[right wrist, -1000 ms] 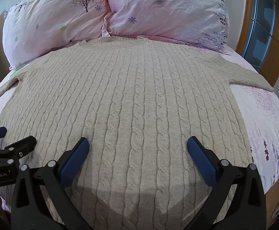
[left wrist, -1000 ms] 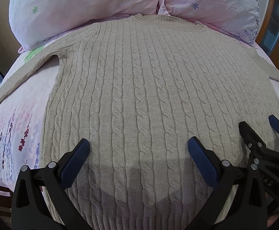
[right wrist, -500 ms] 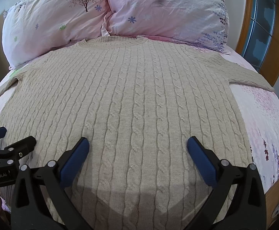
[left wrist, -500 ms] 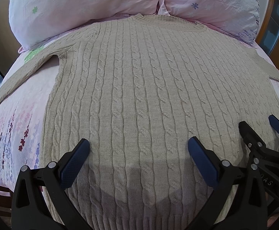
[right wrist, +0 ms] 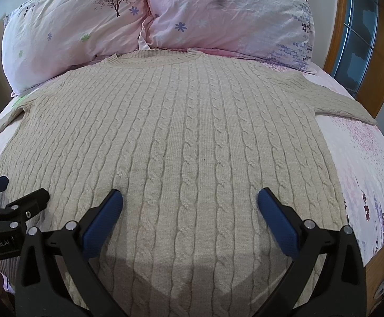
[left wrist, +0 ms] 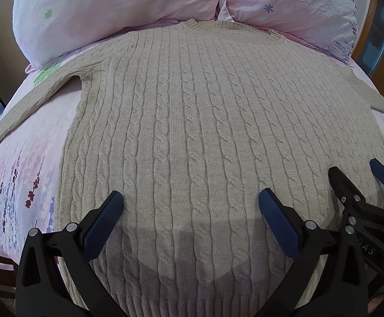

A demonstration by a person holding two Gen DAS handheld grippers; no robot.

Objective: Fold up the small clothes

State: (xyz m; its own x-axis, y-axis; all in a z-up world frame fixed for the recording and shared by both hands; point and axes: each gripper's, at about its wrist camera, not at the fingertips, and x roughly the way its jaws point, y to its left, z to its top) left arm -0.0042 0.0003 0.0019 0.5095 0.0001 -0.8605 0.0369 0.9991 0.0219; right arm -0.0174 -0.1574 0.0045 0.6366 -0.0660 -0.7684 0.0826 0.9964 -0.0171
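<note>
A beige cable-knit sweater (left wrist: 192,121) lies flat and spread out on the bed, collar toward the pillows, sleeves out to both sides; it also fills the right wrist view (right wrist: 181,137). My left gripper (left wrist: 190,211) is open and empty, hovering above the sweater's lower left part near the hem. My right gripper (right wrist: 189,210) is open and empty above the lower right part. Each gripper shows in the other's view: the right one (left wrist: 355,182) at the right edge, the left one (right wrist: 15,192) at the left edge.
Two pink floral pillows (right wrist: 81,26) (right wrist: 231,13) lean at the head of the bed. The pink floral sheet (left wrist: 25,163) shows on both sides of the sweater (right wrist: 363,163). A wooden frame with glass panes (right wrist: 360,34) stands at the right.
</note>
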